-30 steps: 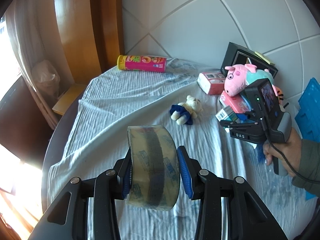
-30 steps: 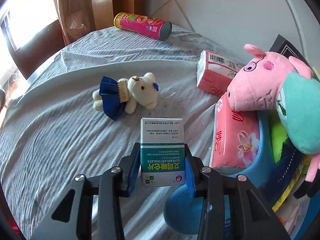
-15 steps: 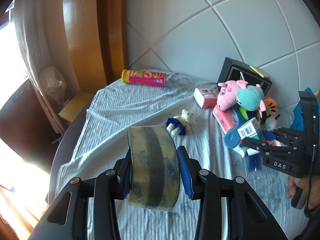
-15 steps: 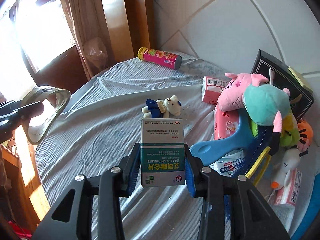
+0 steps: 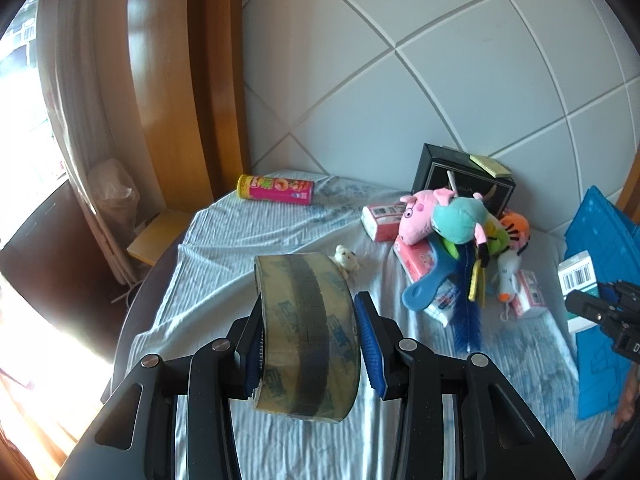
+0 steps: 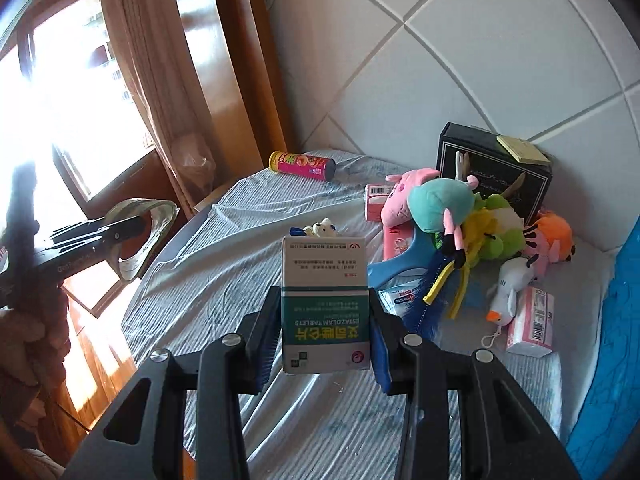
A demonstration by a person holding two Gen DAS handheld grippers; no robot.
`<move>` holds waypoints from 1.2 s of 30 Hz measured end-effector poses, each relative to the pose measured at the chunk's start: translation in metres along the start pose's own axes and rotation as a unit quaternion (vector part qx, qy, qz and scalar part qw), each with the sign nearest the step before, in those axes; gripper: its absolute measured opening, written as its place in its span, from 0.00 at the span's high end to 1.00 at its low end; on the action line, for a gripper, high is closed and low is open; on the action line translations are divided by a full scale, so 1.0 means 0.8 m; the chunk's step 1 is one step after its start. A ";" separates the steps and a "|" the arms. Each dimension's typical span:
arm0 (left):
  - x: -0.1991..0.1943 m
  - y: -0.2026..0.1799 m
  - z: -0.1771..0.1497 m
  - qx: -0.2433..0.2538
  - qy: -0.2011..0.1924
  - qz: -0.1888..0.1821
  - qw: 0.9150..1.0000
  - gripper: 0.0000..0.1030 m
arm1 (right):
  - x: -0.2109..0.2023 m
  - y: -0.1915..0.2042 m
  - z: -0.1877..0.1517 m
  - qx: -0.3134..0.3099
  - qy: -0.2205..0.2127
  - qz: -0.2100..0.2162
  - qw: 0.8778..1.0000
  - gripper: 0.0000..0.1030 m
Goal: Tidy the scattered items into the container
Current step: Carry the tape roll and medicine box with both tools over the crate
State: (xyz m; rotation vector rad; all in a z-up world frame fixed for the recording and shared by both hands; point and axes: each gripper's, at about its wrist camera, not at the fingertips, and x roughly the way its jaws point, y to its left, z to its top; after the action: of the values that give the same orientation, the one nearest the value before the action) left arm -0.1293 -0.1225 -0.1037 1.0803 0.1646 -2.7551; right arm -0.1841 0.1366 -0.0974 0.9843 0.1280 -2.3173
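My left gripper [image 5: 309,318] is shut on a roll of clear packing tape [image 5: 304,360], held on edge above the cloth-covered table; in the right wrist view this left gripper [image 6: 100,236] and its tape roll [image 6: 138,236] hang at the far left. My right gripper [image 6: 325,308] is shut on a white and green medicine box [image 6: 325,280], held upright. In the left wrist view that right gripper [image 5: 600,312] and its medicine box [image 5: 578,280] sit at the right edge, in front of the blue container [image 5: 600,248]. The blue container [image 6: 624,320] fills the right border.
A pink chips can [image 5: 276,189] lies at the table's far side. A small teddy bear [image 5: 347,258] sits mid-table. A pile with a pink pig plush [image 5: 424,216], tissue packs, a blue brush and a white duck plush [image 5: 508,276] stands before a black box [image 5: 464,184]. Wall behind, window left.
Both grippers have risen and drawn back from the table, each keeping its hold. The right gripper with the box has swung away from the pile toward the blue container.
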 end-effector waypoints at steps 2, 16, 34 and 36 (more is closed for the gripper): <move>-0.014 -0.019 0.002 0.006 -0.005 -0.004 1.000 0.61 | -0.028 -0.011 0.000 0.001 -0.015 -0.005 1.000 0.63; -0.088 -0.191 0.022 0.055 -0.041 -0.064 0.996 0.61 | -0.216 -0.133 -0.030 0.045 -0.104 -0.066 0.991 0.63; -0.152 -0.499 0.028 0.157 -0.054 -0.219 0.962 0.61 | -0.399 -0.318 -0.112 0.126 -0.154 -0.173 0.965 0.63; -0.164 -0.533 0.024 0.169 -0.057 -0.240 0.954 0.61 | -0.411 -0.334 -0.118 0.131 -0.152 -0.185 0.962 0.63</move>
State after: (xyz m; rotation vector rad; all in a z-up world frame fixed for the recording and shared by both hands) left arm -0.1347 0.3075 0.0163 1.0667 -0.0774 -3.3707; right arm -0.1012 0.5460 0.0202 0.7605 -0.1352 -2.8582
